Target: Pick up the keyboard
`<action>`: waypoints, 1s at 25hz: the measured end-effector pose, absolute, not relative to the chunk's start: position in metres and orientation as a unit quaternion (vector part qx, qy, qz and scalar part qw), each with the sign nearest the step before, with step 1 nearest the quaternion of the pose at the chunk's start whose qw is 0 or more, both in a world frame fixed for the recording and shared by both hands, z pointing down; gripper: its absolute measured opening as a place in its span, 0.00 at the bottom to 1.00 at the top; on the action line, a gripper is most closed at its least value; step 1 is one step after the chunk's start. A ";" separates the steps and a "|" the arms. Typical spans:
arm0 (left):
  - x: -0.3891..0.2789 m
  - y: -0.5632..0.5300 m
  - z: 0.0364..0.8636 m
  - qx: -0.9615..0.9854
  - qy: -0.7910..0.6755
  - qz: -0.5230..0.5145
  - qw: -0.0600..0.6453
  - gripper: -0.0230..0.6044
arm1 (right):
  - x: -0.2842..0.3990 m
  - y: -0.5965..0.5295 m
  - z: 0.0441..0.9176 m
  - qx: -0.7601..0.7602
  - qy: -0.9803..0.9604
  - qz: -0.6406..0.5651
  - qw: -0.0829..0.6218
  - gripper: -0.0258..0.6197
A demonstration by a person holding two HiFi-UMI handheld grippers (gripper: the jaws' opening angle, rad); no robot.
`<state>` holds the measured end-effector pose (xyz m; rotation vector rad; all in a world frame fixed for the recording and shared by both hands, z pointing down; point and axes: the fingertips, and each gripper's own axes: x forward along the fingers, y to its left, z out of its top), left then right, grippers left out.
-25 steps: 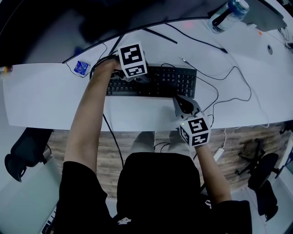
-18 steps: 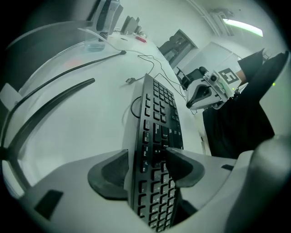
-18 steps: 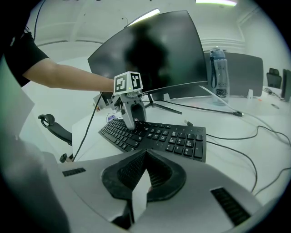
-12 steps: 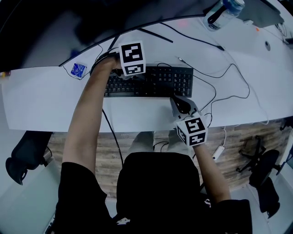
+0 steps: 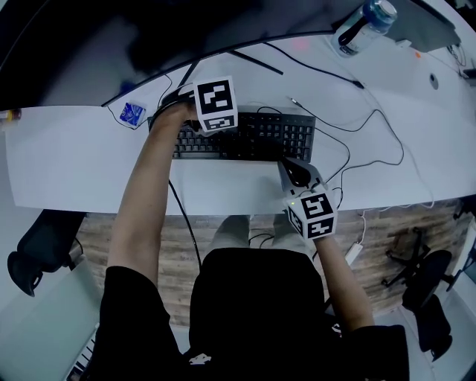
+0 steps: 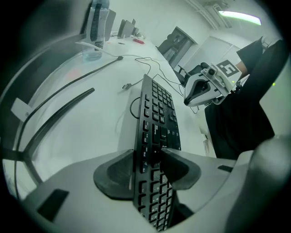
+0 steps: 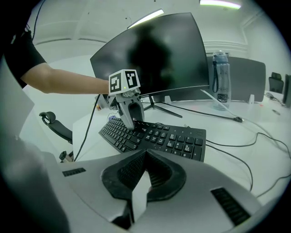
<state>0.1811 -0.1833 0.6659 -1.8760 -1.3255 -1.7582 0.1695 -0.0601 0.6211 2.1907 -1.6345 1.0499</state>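
Note:
A black keyboard (image 5: 256, 138) lies on the white desk (image 5: 82, 156) in front of the monitor. My left gripper (image 5: 222, 131) points steeply down over its left-middle part. In the left gripper view the keyboard (image 6: 159, 118) runs between the jaws of that gripper (image 6: 148, 160), which are closing; one pad is against the back edge and the other on the keys. My right gripper (image 5: 288, 165) hovers just off the front edge near the number pad, shut and empty. In the right gripper view, it (image 7: 145, 157) faces the keyboard (image 7: 170, 139) and the left gripper (image 7: 131, 119).
A curved monitor (image 7: 154, 59) stands behind the keyboard. A water bottle (image 5: 366, 22) is at the back right. Thin cables (image 5: 372, 138) trail over the desk right of the keyboard. A small blue packet (image 5: 132, 113) lies at the back left. Office chairs (image 5: 33, 249) stand beside the desk.
Both hands stay in place. The left gripper's marker cube has tipped slightly over the keyboard. The right gripper is unchanged.

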 end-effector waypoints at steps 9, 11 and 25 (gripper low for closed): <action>0.175 -0.179 0.648 -0.662 -0.415 -0.593 0.193 0.33 | 0.178 -0.060 0.601 0.748 -0.562 0.337 0.107 0.05; 0.171 -0.177 0.648 -0.663 -0.410 -0.595 0.197 0.33 | 0.180 -0.058 0.597 0.749 -0.562 0.332 0.109 0.05; 0.154 -0.167 0.630 -0.709 -0.331 -0.560 0.272 0.33 | 0.189 -0.041 0.580 0.752 -0.567 0.313 0.123 0.05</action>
